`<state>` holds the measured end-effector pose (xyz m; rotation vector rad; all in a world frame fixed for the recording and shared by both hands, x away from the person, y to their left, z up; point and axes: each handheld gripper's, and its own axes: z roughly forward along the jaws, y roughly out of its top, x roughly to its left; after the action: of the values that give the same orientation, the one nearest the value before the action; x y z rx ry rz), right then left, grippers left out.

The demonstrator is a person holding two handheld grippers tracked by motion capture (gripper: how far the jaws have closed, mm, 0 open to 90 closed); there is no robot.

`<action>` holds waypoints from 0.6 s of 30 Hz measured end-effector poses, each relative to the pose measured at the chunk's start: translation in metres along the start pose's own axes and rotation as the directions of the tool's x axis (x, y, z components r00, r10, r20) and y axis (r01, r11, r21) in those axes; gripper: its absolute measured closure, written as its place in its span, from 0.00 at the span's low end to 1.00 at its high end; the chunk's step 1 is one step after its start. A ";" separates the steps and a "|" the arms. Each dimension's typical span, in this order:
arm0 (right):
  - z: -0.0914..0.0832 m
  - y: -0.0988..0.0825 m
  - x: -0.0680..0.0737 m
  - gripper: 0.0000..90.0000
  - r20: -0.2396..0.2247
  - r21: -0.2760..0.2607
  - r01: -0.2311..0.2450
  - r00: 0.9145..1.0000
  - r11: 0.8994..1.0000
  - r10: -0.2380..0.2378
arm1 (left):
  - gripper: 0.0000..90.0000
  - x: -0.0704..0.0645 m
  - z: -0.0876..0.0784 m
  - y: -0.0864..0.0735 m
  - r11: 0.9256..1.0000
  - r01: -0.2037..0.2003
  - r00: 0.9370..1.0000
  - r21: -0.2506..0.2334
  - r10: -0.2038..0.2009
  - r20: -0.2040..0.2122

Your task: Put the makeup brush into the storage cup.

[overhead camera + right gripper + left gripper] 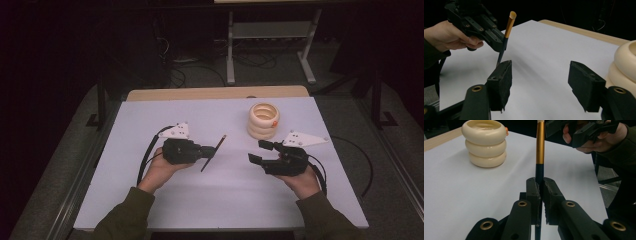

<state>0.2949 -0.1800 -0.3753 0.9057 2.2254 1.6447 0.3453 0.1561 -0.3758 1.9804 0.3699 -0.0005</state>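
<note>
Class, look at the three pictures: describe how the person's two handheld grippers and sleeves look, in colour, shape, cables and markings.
Both the left gripper and right gripper are black, with two blocky jaws on link arms with brass-coloured rivets. Each carries a grey three-cornered plate on top, dotted with small dark holes, and trails a black cable. The sleeves are dark olive green.

Dark-and-gold brush [539, 150] tilted, possibly near cream ringed holder [263, 120]

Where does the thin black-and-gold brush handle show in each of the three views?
High view: the thin black-and-gold brush handle sits mid-table, slanted, in the left tool.
Left gripper view: it rises centre frame from between the closed jaws.
Right gripper view: upper left, tilted.
Shared landmark: the cream ribbed ceramic pot.
</note>
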 end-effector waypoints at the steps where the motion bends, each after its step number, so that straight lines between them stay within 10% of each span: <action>1: 0.001 0.000 0.000 0.40 -0.002 0.001 0.001 1.000 1.000 -0.001 | 0.93 0.000 0.000 0.000 1.000 0.002 1.000 -0.001 -0.002 0.001; 18: 0.019 0.010 0.007 0.47 -0.037 -0.003 0.011 0.999 1.000 -0.012 | 0.93 -0.002 0.003 0.000 1.000 -0.004 1.000 -0.013 0.004 0.012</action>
<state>0.3029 -0.1588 -0.3715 0.8667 2.2474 1.6729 0.3438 0.1527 -0.3764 1.9677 0.3572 -0.0081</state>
